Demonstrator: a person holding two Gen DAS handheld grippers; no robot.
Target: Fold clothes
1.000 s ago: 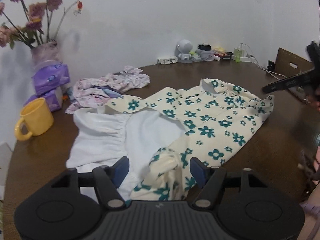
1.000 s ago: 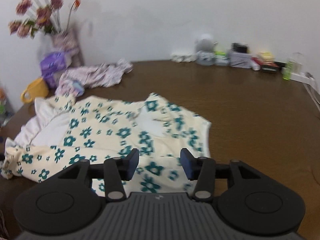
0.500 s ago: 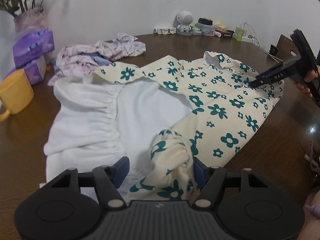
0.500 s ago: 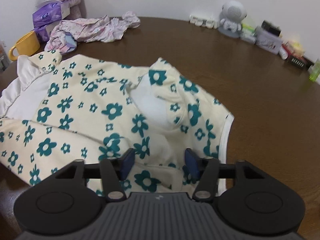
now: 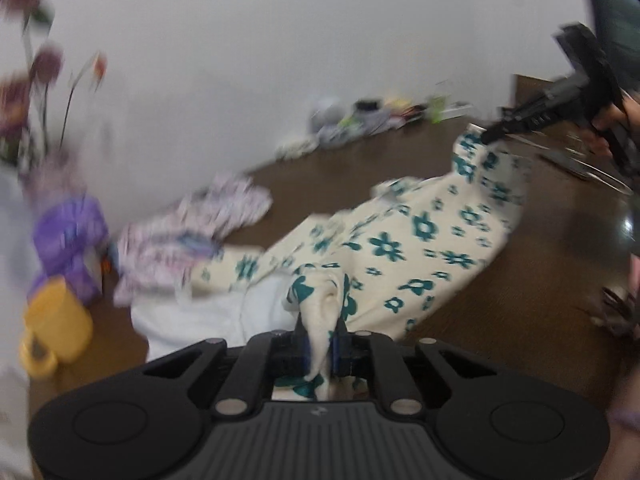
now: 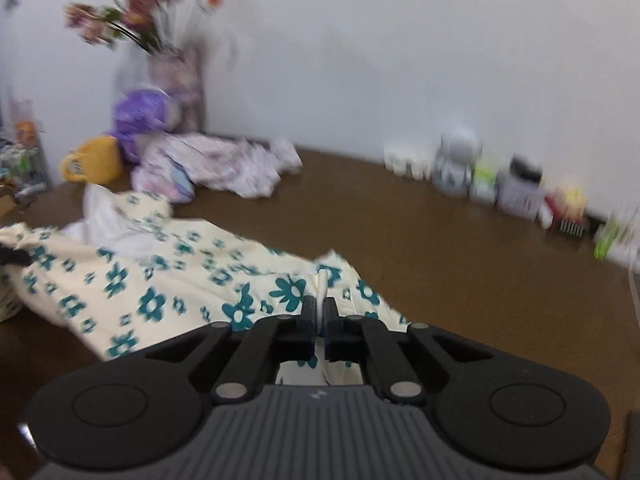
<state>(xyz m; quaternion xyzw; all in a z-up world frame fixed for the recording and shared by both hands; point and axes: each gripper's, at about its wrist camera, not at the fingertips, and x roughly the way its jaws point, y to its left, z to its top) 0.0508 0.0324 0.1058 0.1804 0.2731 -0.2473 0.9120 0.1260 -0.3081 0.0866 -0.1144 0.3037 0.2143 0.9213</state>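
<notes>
A cream garment with teal flowers (image 5: 420, 248) lies across the brown table (image 6: 440, 260), with white fabric (image 5: 192, 316) showing at its near left. My left gripper (image 5: 320, 328) has its jaws closing, and the pads press on a bunched corner of the garment, which hangs lifted. My right gripper (image 6: 319, 308) has its jaws closing on a thin fold of the same garment (image 6: 152, 280). In the left wrist view the right gripper (image 5: 492, 134) holds the far corner raised, and the cloth is stretched between the two. Both views are blurred.
A pink patterned garment (image 5: 188, 232) is heaped at the back left. Near it are a yellow mug (image 5: 56, 320), purple tissue packs (image 5: 68, 240) and a flower vase (image 6: 176, 72). Small items (image 6: 500, 184) line the wall. A hand (image 5: 616, 112) holds the right gripper.
Both grippers have gone from open around the garment to pressed on it. Both have risen, pulling the garment's two ends up off the table.
</notes>
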